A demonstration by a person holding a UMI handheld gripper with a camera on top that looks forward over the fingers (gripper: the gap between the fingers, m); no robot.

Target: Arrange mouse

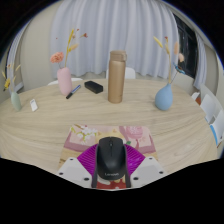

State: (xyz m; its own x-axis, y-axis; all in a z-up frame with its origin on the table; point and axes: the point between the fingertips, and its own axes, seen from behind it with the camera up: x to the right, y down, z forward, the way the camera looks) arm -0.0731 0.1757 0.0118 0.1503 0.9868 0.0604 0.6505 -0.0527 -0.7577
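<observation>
A black computer mouse (110,160) sits between my gripper's (110,166) two fingers, its nose pointing away from me. The magenta pads (94,157) press against both of its sides, so the gripper is shut on it. The mouse hangs over the near edge of a pale wooden table (50,125), just in front of a pink patterned mat (88,137) with a floral print.
Beyond the mat stands a tall brown bottle (117,77). A pink vase with flowers (65,78) stands at the back left, a blue vase with flowers (164,95) at the right. A small black box (93,87) and a pen (73,91) lie near the pink vase. White curtains hang behind.
</observation>
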